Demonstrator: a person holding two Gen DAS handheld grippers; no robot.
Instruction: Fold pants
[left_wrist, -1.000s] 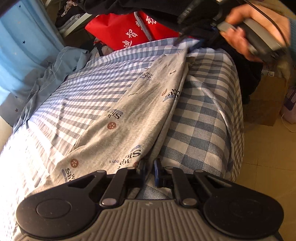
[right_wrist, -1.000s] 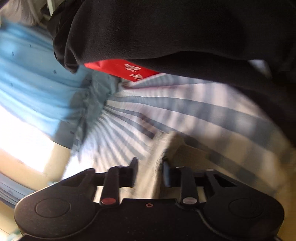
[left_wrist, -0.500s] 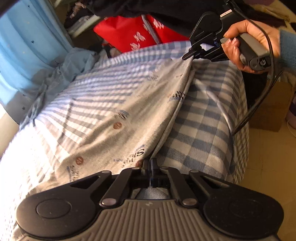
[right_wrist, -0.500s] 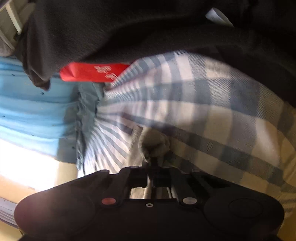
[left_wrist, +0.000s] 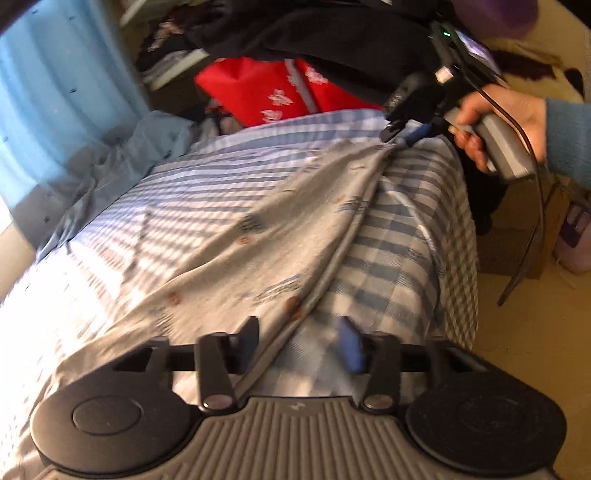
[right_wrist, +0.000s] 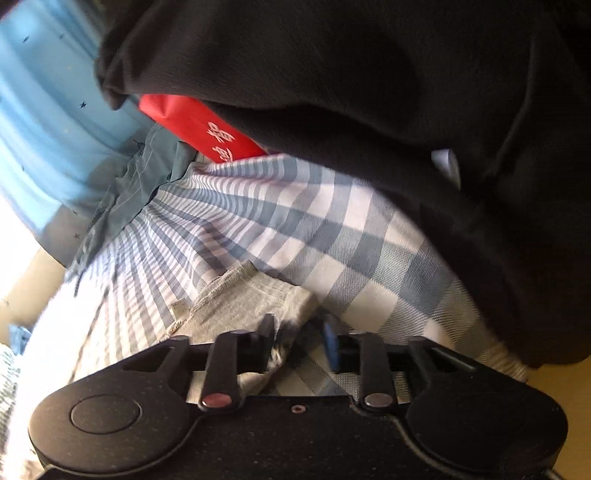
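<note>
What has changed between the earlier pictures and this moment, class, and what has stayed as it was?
Both tongs were clamped on the grey pants half a second ago. Now the left tongs and the right tongs have opened and let go, and the pants' edge lies loose between their fingers. The pants remain stretched lengthwise on the checked sheet, and the red bag stays behind.

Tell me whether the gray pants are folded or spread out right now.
Folded lengthwise. The gray pants lie as one long strip on the checked sheet, doubled edges along one side. No crosswise fold yet.
</note>
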